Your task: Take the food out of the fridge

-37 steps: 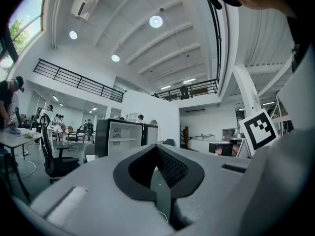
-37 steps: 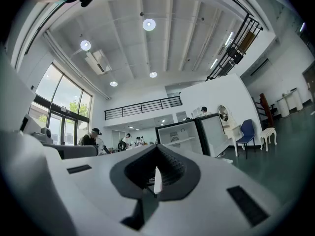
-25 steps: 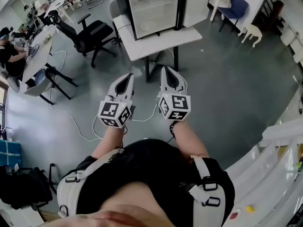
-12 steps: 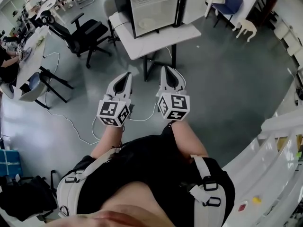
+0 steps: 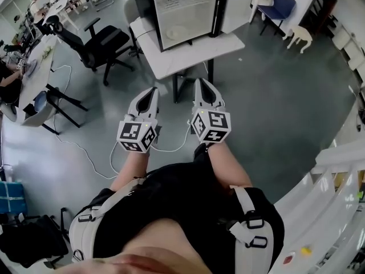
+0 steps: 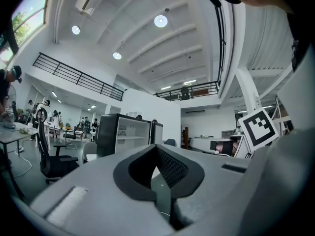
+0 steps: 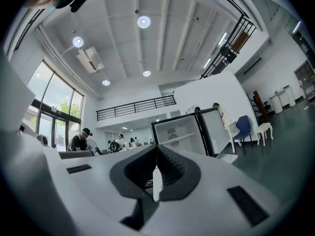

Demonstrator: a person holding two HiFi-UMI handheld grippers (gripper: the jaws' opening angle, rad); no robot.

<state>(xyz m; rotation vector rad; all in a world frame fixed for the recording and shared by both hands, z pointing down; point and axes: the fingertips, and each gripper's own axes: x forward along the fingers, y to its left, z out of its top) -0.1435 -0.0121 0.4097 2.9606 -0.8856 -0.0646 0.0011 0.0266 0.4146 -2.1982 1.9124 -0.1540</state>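
Observation:
A small black fridge (image 5: 185,10) stands on a white table (image 5: 188,50) ahead of me, its door (image 5: 236,4) swung open to the right. Its white inside has one shelf, and a pale round shape (image 5: 174,33) lies low in it; I cannot tell what it is. My left gripper (image 5: 149,91) and right gripper (image 5: 201,84) are held side by side, pointing level at the table, well short of it. Both are shut and empty. The fridge (image 6: 123,134) shows beyond the left gripper (image 6: 157,149), and the fridge (image 7: 184,134) beyond the right gripper (image 7: 156,149).
A black office chair (image 5: 100,41) stands left of the table. A cable (image 5: 97,156) trails over the grey floor below the grippers. A blue chair (image 5: 282,4) and a white stool (image 5: 301,36) are at the far right. Desks with people fill the far left, and a white railing (image 5: 336,153) runs along my right.
Both grippers have edged forward toward the table with the fridge and sunk slightly. Their jaws stay shut.

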